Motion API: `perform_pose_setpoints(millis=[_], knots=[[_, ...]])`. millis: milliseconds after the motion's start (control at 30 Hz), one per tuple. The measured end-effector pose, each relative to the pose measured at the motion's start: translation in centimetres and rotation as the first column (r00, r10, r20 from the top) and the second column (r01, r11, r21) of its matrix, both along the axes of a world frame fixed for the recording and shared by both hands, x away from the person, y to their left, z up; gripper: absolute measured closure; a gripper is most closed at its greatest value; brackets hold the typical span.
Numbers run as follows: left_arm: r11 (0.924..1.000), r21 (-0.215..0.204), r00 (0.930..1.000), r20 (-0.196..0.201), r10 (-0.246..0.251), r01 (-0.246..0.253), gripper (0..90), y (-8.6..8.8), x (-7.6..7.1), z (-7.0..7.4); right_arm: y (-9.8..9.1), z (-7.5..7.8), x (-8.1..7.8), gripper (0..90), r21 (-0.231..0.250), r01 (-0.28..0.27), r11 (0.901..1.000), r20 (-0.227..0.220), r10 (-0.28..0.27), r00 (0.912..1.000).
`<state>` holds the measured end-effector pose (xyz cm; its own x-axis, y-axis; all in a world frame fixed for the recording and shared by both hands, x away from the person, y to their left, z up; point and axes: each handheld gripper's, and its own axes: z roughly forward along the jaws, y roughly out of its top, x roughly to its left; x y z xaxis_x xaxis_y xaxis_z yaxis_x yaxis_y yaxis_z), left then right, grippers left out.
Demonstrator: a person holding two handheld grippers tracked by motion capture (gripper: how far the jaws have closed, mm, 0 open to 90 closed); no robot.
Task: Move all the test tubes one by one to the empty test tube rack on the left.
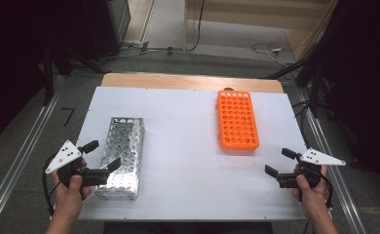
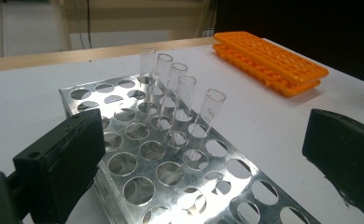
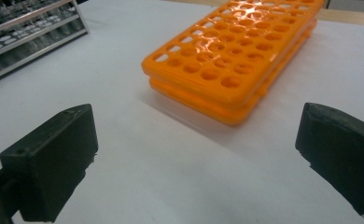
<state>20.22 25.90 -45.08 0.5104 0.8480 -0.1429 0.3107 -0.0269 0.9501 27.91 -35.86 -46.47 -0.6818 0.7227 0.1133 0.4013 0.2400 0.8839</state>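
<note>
1. The left claw (image 1: 102, 155) hangs over the near left corner of the tabletop (image 1: 183, 146), its jaws wide apart with nothing between them.
2. Just ahead of that claw lies the metal rack (image 1: 123, 155), a silver block of round holes set lengthwise on the left half of the white surface; one jaw reaches over its near edge, though whether it touches the metal is hard to judge from above.
3. In the left gripper view, five clear glass tubes (image 2: 185, 100) stand upright in a row of the rack's holes.
4. The right claw (image 1: 280, 162) is held near the near right edge, jaws likewise spread and empty.
5. The orange rack (image 1: 237, 119) lies flat on the right half, beyond the right claw and well apart from the metal rack; its holes look empty.
</note>
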Motion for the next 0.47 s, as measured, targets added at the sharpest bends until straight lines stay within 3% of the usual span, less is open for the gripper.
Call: perform_pose_setpoints(millis=[200,467], knots=[[0.9999,-0.010,0.9994,0.033,-0.013,0.013,0.0,0.8,-0.6,-0.4,-1.7,-0.5,-0.2,0.0,0.023,0.026,0.9994,0.006,-0.026,0.9996],[0.9997,-0.018,0.9993,0.034,-0.017,0.018,0.0,0.7,-0.5,-0.5,-1.4,-0.5,-0.1,0.0,0.017,0.021,0.9996,0.012,-0.021,0.9997]])
